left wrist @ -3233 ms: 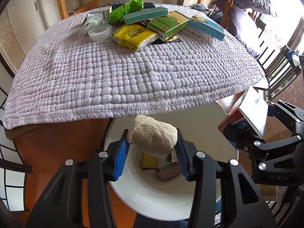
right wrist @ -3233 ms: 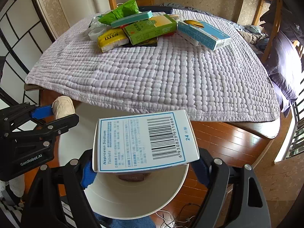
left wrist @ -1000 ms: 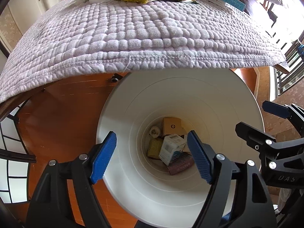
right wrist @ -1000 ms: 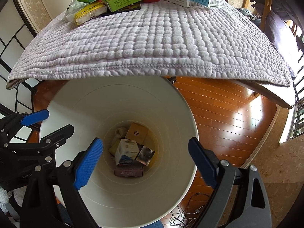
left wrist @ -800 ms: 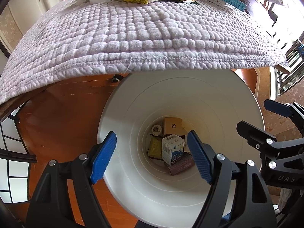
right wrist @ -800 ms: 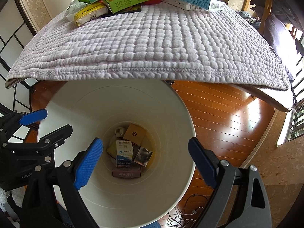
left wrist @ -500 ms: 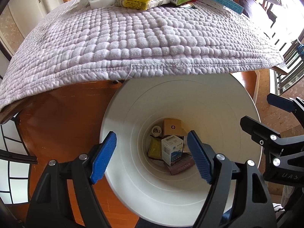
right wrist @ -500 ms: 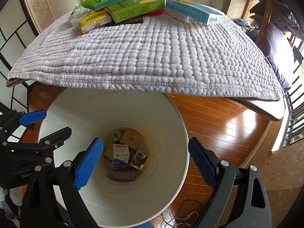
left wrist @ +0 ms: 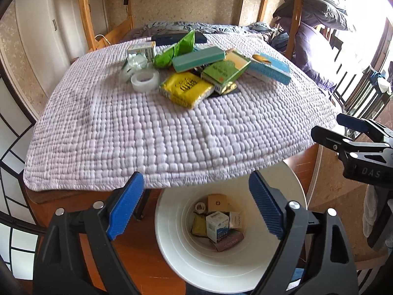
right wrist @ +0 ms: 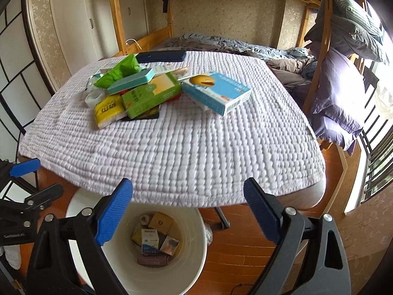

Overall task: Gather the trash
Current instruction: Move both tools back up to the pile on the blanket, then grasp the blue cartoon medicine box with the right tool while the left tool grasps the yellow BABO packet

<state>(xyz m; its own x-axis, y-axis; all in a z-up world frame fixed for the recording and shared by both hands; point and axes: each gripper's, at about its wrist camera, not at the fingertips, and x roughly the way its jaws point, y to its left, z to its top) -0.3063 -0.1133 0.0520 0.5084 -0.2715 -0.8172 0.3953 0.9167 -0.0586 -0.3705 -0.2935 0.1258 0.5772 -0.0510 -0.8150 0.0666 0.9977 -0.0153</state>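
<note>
Trash boxes heaped upper centre on the quilted cloth need both gaping, empty grippers approaching singly, away from the white bin

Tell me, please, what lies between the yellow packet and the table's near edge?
Only bare quilted cloth lies between the yellow packet and the edge, in both wrist views.

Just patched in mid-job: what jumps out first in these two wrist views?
The heap of trash on the quilted cloth, far side of the table: a yellow packet, green box, blue box and tape roll. Below the near edge stands the white bin, already holding small boxes. Both the left gripper and right gripper are open and empty above it.
</note>
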